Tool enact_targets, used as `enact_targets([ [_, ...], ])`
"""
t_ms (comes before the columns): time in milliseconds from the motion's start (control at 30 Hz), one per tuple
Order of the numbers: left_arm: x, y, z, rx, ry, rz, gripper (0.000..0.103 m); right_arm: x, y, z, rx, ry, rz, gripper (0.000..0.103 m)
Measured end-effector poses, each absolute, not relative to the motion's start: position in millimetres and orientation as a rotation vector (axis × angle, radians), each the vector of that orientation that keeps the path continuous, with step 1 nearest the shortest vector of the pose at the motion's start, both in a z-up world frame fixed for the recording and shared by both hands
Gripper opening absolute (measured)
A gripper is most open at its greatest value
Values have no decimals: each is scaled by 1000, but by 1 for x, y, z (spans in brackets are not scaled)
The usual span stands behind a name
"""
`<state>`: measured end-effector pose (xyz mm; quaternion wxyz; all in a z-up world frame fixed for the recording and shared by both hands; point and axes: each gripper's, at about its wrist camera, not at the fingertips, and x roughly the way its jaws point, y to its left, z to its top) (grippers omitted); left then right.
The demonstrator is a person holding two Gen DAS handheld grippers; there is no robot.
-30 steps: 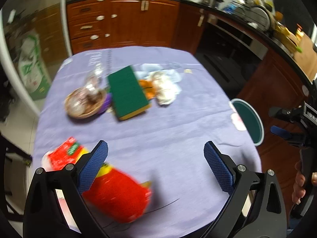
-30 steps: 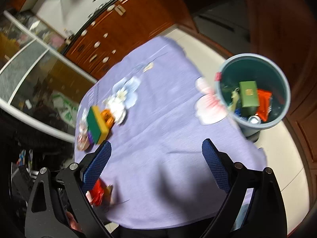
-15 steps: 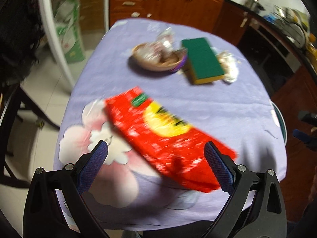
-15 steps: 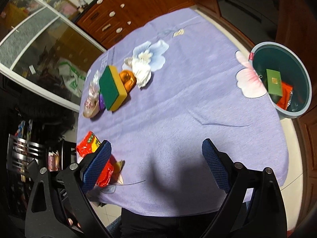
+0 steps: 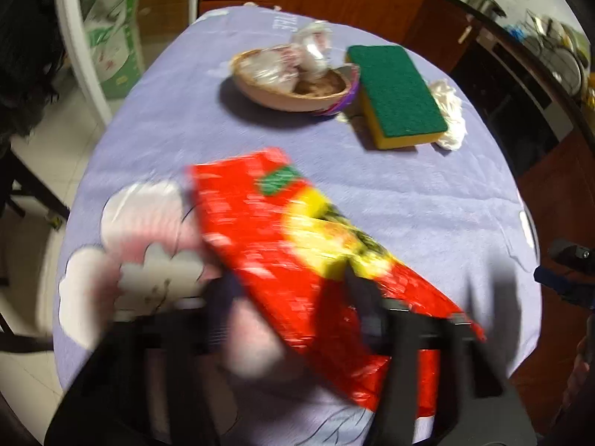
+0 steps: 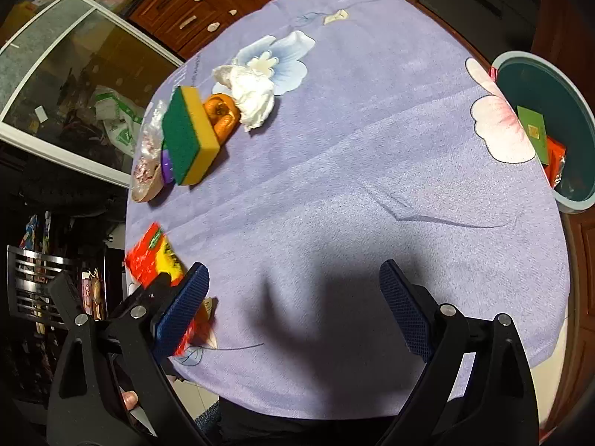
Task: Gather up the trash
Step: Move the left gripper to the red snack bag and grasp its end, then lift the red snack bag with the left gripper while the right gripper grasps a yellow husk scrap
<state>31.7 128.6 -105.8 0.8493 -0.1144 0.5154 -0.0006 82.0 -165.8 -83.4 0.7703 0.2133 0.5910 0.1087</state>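
red wrapper (image 5: 297, 245) now between closing left hand-held gripper (image 5: 286, 290) jaws

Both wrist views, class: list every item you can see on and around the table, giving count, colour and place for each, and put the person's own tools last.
Snack packet: one, red and yellow, near edge of the table, between the left fingers.
Sponge: one, green on yellow, far left part of the table.
Bowl: one, tan, beside the sponge, clear plastic wrappers in it.
Crumpled tissue: one, white, beside the sponge.
Orange item: one, between sponge and tissue; too small to identify.
Tablecloth: one, lilac with flower prints, covers the table.
Bin: one, teal, on the floor at the table's right edge, green box and red wrapper inside.
Left gripper: one, black, blurred, fingers have just been closing around the packet.
Right gripper: one, black with blue pads, open, above bare cloth.
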Motion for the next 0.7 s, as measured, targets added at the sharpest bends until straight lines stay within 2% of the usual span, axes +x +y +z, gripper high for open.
enact_targets([
  [33,36,124,-106,-229,1086,-13,16,83,-166,-84,464,1285,234,89],
  [100,40,119,-103,-217,1075,-19,7,84,-164,-88,463,1296,232,89],
  [300,40,107,-84,-163,1020,-55,4,85,-148,-95,429,1330,281,89],
  [567,20,152,-70,-124,1037,-76,4,78,-102,-98,382,1370,417,89],
  [667,10,171,-73,-134,1051,-82,4,74,-78,-101,366,1404,490,73],
  [700,7,174,-76,-133,1058,-83,4,72,-73,-102,359,1412,504,64],
])
